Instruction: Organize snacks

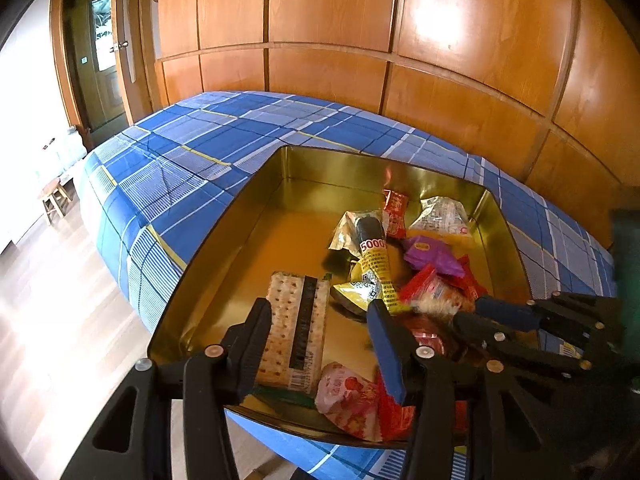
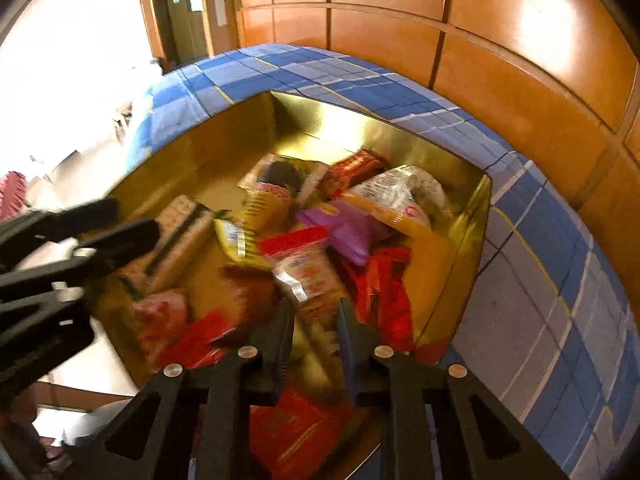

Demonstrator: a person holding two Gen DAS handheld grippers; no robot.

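A gold tin [image 1: 224,216] sits on a bed with a blue plaid sheet and holds several wrapped snacks. My left gripper [image 1: 320,316] is open above the tin's near edge, over a cracker pack [image 1: 298,328] and a pink packet [image 1: 348,396]. A yellow and black tube pack [image 1: 374,256] and a purple packet [image 1: 432,254] lie further in. My right gripper [image 2: 316,316] hangs over the tin [image 2: 468,224] with its fingers slightly apart around a red and clear snack packet [image 2: 308,276]; the view is blurred. It also shows in the left wrist view [image 1: 476,312].
The blue plaid bed [image 1: 192,140] extends left and behind the tin. A wooden wardrobe wall [image 1: 400,40] stands behind the bed. A wood floor with a small stool [image 1: 54,198] lies at the left, and a door [image 1: 100,40] is at the back left.
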